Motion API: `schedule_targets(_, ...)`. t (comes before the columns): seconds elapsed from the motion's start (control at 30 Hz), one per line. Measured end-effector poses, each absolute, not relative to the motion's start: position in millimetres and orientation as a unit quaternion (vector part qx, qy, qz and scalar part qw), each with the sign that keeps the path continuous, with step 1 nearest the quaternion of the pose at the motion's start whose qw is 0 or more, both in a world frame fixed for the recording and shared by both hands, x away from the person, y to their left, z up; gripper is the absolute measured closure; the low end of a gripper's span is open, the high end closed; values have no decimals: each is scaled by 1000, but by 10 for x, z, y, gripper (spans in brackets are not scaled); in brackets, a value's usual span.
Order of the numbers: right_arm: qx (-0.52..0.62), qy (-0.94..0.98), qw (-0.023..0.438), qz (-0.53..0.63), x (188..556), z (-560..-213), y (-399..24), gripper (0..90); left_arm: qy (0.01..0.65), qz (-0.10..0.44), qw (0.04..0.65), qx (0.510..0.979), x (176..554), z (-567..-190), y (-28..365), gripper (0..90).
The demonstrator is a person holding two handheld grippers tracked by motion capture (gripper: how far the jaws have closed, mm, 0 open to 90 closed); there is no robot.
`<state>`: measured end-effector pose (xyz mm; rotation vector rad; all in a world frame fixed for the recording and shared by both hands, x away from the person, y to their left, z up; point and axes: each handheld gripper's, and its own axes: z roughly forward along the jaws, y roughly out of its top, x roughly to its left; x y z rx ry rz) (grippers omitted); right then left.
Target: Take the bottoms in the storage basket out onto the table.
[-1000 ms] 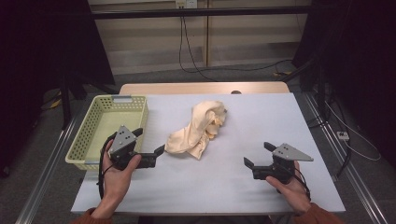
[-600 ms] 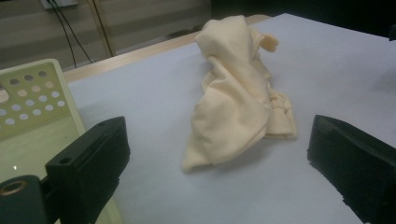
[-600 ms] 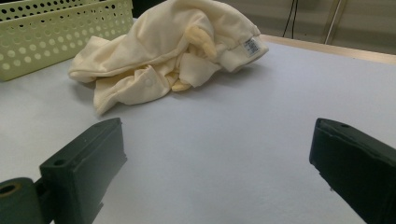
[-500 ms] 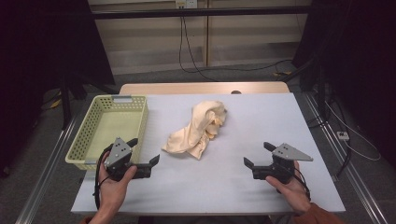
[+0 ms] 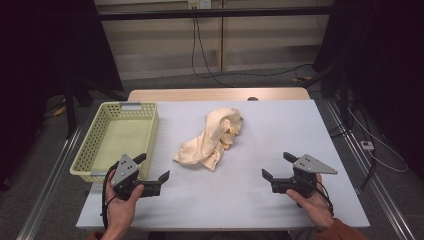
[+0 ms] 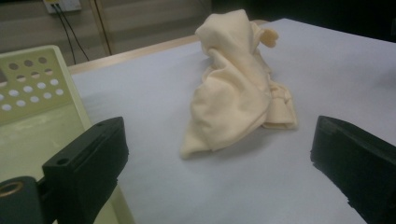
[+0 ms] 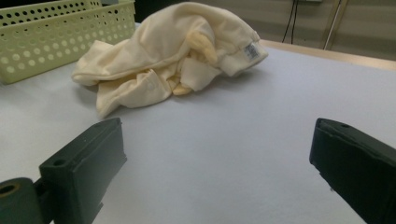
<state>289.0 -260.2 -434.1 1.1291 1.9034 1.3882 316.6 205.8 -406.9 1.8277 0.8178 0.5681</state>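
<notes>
High view: left gripper (image 5: 152, 170), right gripper (image 5: 275, 165) low, jaws spread.

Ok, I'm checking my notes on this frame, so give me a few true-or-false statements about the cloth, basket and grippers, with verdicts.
1. The cream cloth lies crumpled on the table. True.
2. The cloth is inside the yellow-green basket. False: it lies on the table, right of the basket.
3. The left gripper grips the cloth. False: its jaws stand apart, clear of it.
4. The right gripper is open. True.
5. The basket holds nothing. True.
</notes>
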Motion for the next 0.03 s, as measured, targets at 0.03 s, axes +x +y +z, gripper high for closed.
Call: schedule_targets(0.03,415,703,261,515,2887,-4339,-2601,30,337,243,502,759,3163,-4062,2053,41)
